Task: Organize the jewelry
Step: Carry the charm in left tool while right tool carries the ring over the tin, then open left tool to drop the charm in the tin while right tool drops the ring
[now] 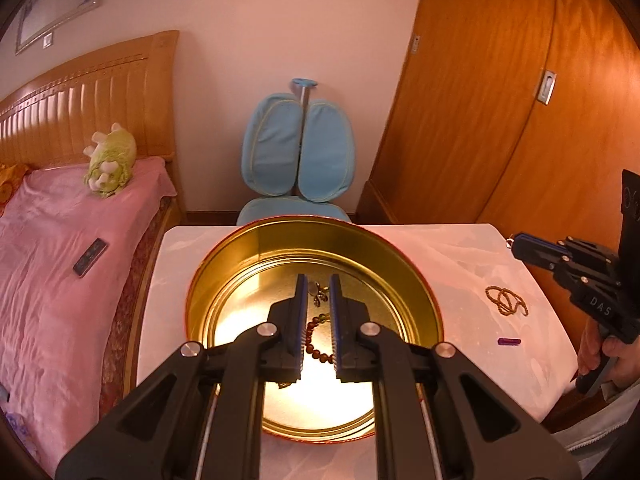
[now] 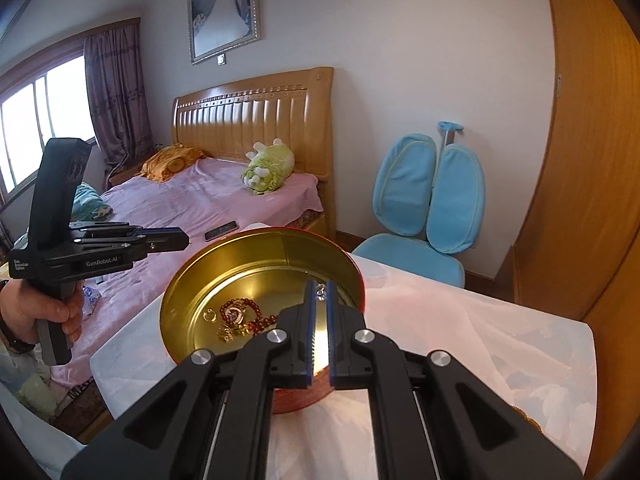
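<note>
1. Both grippers hang above the table with nothing between their pads: the left gripper (image 1: 318,280) has its jaws drawn close together over the gold tin (image 1: 224,264), and the right gripper (image 2: 320,286) is closed just as tight and just as empty.
2. Inside the tin sit a red bead bracelet (image 1: 316,344), a small ring (image 2: 209,315) and a heap of gold pieces (image 2: 234,330).
3. Out on the white table cover (image 1: 452,248), to the right of the tin, lies a brown bead string (image 1: 506,300), loosely coiled, its spread running roughly left to right.
4. Nearer the front edge rests a small purple piece (image 1: 509,341), long axis lying across the left wrist view.
5. Both loose pieces lie on the right gripper's side, so the right hand (image 1: 608,356) looks the likelier one for the next pick; its jaws would have to part first.
6. Nothing stands between that gripper and the beads; only the tin's wall must be cleared on the way in.
7. Around it all: a pink-covered bed (image 1: 60,280) with a phone (image 1: 90,258) and a green plush toy (image 1: 110,160), plus a blue chair (image 1: 296,152) behind the table.
</note>
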The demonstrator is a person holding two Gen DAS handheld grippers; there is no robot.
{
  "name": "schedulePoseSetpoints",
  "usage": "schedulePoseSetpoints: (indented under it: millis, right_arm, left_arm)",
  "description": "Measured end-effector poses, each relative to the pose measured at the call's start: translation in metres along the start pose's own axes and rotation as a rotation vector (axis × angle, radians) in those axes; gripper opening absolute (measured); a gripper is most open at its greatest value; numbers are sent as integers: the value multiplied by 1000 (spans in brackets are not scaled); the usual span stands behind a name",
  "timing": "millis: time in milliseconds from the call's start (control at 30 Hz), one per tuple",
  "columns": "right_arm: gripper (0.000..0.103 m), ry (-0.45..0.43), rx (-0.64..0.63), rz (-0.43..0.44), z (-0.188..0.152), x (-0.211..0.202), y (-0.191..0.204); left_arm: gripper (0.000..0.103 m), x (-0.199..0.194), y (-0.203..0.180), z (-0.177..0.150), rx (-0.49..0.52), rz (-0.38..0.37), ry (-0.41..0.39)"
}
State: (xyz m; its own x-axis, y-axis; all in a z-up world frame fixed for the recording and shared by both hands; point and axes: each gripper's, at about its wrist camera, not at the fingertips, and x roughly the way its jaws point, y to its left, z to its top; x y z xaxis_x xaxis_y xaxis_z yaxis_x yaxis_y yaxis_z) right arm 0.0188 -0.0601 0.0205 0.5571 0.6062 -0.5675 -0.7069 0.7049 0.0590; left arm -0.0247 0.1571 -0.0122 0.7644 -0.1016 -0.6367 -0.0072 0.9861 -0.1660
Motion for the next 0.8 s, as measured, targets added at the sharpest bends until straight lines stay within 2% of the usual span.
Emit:
schedulePoseSetpoints:
  millis: [167,367,500,600,633,767,800]
  right_arm:
    - [6,12,-27,38,6,11,13]
    - [6,39,-42,62,12,20,18]
    - [6,92,-45,115,22,32,18]
    - [6,187,-55,182,38,55,18]
    - [6,250,-45,224,45,68,17]
    - [6,456,16,314,64,114,13]
    - [6,497,13,311,66,124,14]
  left_arm:
    - [11,-7,18,-8,-33,21,-3]
    - [11,-4,26,-10,-42,9,8]
    - [11,9,26,-5,-25,-34,70]
    - [11,28,27,2,26,-75,168]
    - [11,36,25,4,61,-82,206]
    - [11,64,24,7,164,-56,338]
    - [11,71,24,7,173,-53,367]
